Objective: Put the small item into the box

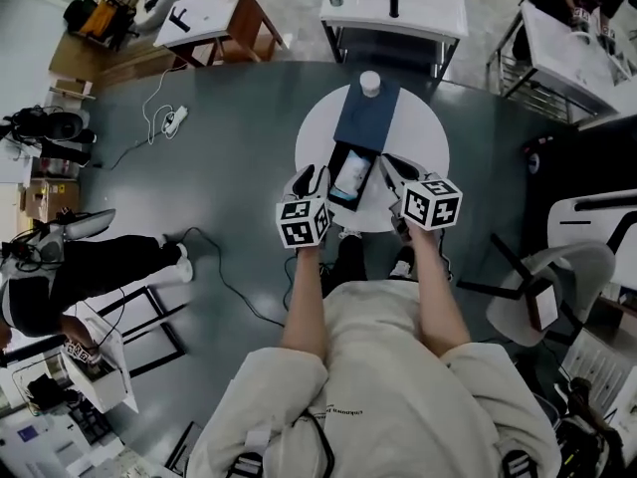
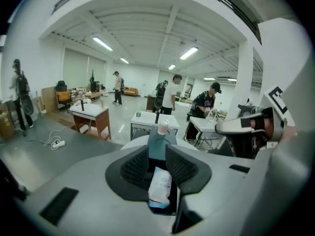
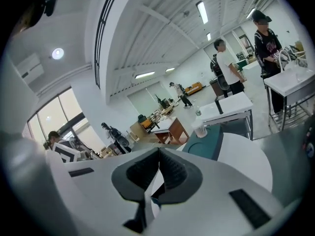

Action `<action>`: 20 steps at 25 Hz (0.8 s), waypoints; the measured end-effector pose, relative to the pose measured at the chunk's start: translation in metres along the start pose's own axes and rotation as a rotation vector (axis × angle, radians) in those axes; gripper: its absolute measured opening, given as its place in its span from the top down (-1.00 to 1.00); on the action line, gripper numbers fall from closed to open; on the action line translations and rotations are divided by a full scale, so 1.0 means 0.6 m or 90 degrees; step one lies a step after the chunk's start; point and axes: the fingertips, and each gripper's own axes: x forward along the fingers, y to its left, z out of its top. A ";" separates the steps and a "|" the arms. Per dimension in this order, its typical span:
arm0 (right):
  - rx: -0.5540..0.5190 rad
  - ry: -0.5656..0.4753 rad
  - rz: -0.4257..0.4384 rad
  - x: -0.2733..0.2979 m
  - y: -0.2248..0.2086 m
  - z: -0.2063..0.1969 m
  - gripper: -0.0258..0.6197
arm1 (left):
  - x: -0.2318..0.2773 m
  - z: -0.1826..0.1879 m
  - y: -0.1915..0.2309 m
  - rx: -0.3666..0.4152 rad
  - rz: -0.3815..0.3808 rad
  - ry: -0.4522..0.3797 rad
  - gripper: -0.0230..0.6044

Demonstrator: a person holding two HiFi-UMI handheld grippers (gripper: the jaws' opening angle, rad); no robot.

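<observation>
At the far left of the head view, a person (image 1: 95, 267) in dark trousers is seen at the frame's edge, partly cut off. A power strip (image 1: 174, 120) with its cable lies on the dark floor.

The left gripper (image 1: 309, 180) is held just left of the box (image 1: 336, 159), with its marker cube towards the wearer. In the left gripper view its jaws (image 2: 157, 154) are seen partly apart, with nothing pressed between the pads. Through the gap the small white packet (image 2: 160, 186) is seen lying beyond them.

The packet (image 1: 351, 175) lies inside the open box on the round white desk (image 1: 423, 132). The dark blue lid (image 1: 366, 119) is laid back beyond it. A white cup (image 1: 370, 83) stands at the lid's far end.

The right gripper (image 1: 396, 175) is held at the box's right edge; whether it touches cannot be told. In the right gripper view its jaws (image 3: 158, 154) are seen meeting at the tips. A pale sliver shows in the gap below them, and what it is cannot be made out.

The box's near end is crowded by the two cubes. A chair (image 1: 542, 287) stands at the right, beyond the desk.
</observation>
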 end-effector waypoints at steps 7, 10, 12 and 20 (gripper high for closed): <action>-0.015 -0.015 0.047 -0.060 0.045 -0.011 0.82 | -0.110 0.008 -0.022 0.017 0.078 -0.079 0.78; -0.025 -0.008 0.062 -0.084 0.060 -0.025 0.82 | -0.142 -0.010 -0.045 -0.002 0.073 -0.093 0.82; -0.028 -0.006 0.065 -0.097 0.064 -0.032 0.82 | -0.156 -0.021 -0.062 -0.025 0.056 -0.099 0.85; -0.089 0.059 0.071 -0.135 0.073 -0.081 0.82 | -0.192 -0.044 -0.113 -0.074 0.019 -0.106 0.86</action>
